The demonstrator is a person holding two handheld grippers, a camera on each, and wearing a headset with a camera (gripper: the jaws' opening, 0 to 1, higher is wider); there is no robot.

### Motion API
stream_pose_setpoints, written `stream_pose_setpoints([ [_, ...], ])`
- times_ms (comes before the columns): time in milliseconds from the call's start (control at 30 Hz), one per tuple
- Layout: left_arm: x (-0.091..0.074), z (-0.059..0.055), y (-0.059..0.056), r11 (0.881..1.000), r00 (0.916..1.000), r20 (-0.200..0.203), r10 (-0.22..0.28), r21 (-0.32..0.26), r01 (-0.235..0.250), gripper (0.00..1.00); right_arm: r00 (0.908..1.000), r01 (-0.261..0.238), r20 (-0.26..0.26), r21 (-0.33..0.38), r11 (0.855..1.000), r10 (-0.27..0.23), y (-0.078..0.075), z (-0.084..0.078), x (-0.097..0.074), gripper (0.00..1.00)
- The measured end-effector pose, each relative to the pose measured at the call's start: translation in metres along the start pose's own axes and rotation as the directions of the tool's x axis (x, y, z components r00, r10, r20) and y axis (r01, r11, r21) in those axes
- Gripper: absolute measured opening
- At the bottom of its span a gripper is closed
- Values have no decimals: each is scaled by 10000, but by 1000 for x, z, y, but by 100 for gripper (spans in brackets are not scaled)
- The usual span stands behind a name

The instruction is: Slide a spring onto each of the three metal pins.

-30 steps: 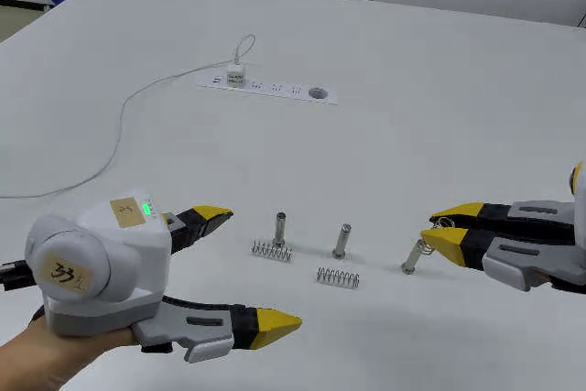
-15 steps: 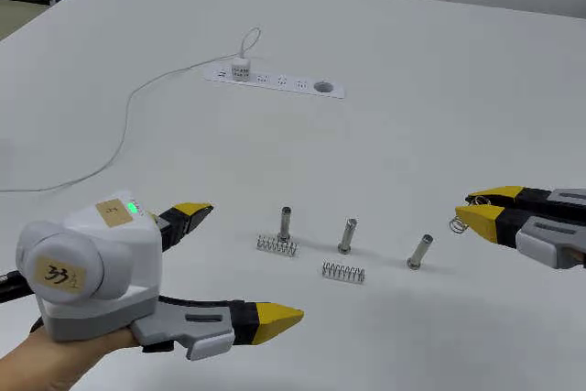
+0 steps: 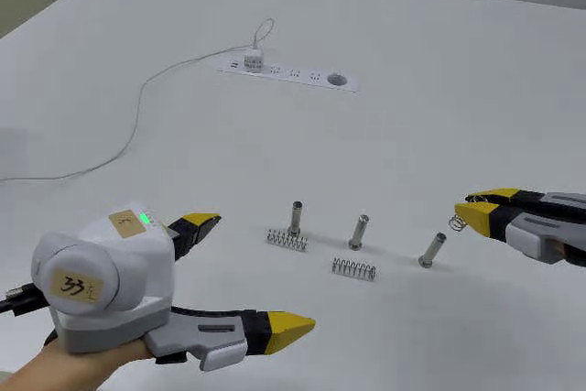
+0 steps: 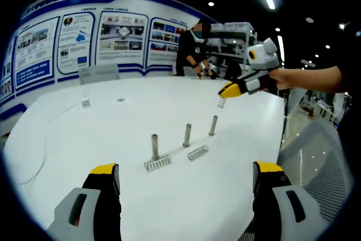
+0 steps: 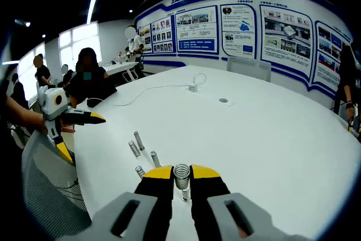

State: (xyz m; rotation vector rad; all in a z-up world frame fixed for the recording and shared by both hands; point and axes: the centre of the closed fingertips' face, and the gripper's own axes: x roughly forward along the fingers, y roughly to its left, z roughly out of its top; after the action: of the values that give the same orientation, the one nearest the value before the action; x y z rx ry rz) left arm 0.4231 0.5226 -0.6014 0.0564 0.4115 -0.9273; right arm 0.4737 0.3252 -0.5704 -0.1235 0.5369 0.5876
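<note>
Right gripper clenched on spring, first fitting in hand. Spring held off worktop, near top of right-hand pin, not yet on it. Left gripper spread wide, empty. Two loose springs lie beside other two pins, both bare. Next move, by judgement: line coil bore over pin top, lower down shank, then release.

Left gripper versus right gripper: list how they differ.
The left gripper stands wide open and empty; the right gripper is shut on a spring. In the head view, the left gripper is left of the three pins; the right gripper is by the rightmost one. Both have yellow-tipped jaws.
</note>
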Motion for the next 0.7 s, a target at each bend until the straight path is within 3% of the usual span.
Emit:
stream_pose_setpoints([
  [133,-1,2,1,9999,9999,120,60,-154,-59,100,9999,-8,-153,33,10000,8,-1,-5,7,11],
  [367,-1,-4,5,9997,9998,-121,168,-195,-171,100,9982,198,-567,-93,9998,-203,-6,-14,16,11],
  [533,-1,-5,6,9996,9997,-159,202,-184,-205,100,9973,81,-733,163,9998,-69,-5,-21,20,12],
  [700,-1,-7,6,9997,9995,-272,176,-150,-180,100,9938,91,-1104,-118,9999,-103,-3,-34,26,12],
])
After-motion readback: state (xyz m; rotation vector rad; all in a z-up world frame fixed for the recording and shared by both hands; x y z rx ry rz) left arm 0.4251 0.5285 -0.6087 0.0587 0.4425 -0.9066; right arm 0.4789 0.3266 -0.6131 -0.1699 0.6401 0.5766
